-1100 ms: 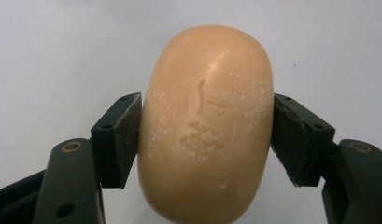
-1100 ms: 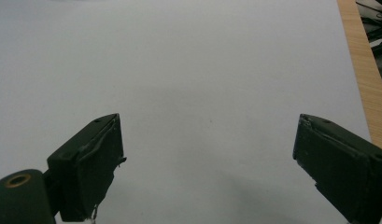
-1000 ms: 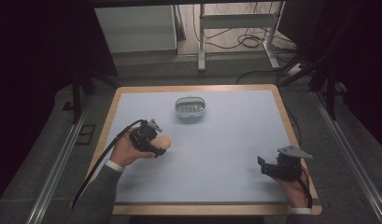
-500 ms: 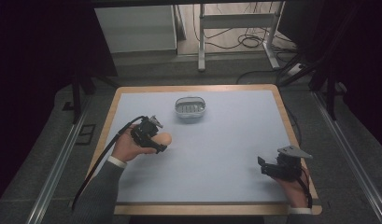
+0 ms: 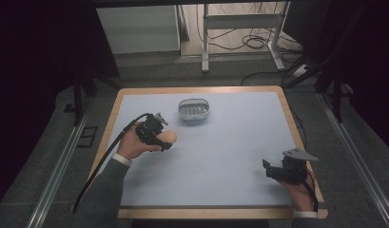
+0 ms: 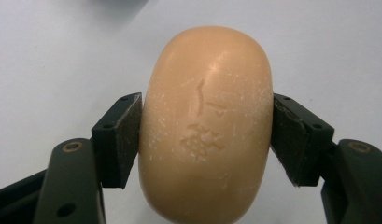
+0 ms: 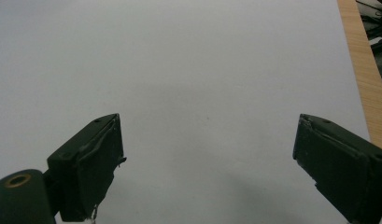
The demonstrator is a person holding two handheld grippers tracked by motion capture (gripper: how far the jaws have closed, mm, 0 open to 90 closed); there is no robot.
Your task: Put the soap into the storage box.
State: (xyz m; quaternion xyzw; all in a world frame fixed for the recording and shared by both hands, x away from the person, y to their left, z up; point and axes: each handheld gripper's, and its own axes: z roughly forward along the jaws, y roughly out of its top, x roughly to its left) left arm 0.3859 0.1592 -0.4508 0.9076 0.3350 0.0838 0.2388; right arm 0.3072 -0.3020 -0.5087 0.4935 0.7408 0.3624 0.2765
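One soap bar (image 6: 207, 126) in left gripper (image 6: 207, 140)

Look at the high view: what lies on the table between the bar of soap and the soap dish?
Nothing: between the soap and the soap dish, the high view shows bare table.

Soap bar (image 6: 206, 126) — lower end cut off (stamped mark unreadable)

soap (image 6: 205, 126): was peach-orange, with pale specks
left tongs (image 6: 205, 140): were black
right tongs (image 7: 207, 163): were black
tabletop (image 5: 220, 156): was pale blue-grey, light wood edge
dish (image 5: 193, 109): was clear, greyish
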